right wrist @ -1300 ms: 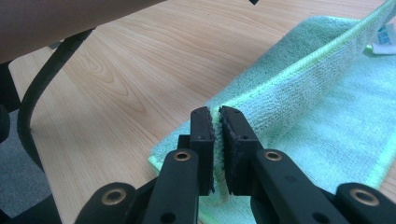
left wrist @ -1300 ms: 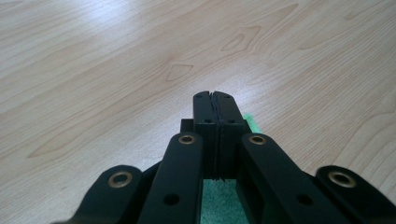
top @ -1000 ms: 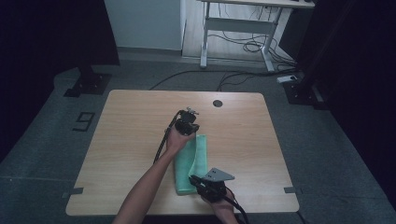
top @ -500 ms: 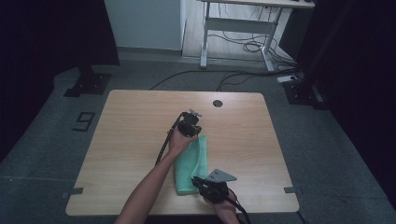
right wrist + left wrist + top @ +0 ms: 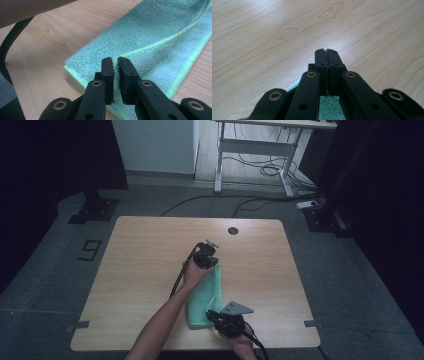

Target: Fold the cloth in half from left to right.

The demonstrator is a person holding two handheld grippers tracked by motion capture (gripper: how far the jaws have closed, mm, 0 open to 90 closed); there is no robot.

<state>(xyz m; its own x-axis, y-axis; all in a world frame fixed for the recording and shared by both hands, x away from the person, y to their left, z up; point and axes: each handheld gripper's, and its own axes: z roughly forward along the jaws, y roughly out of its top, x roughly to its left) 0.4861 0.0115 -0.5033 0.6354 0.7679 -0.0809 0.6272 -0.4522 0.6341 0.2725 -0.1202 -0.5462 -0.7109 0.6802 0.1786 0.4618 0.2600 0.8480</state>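
A green towel lies folded lengthwise on the wooden table, right of its middle. My left gripper is at the towel's far end. In the left gripper view its jaws are pressed together, with the towel showing just beneath them. My right gripper is at the towel's near end. In the right gripper view its jaws pinch the raised upper layer of the towel, which lifts off the lower layer.
A small dark round hole sits near the table's far edge. Bare wood spreads to the left of the towel and beyond it. Past the table stand a desk frame and loose cables on the floor.
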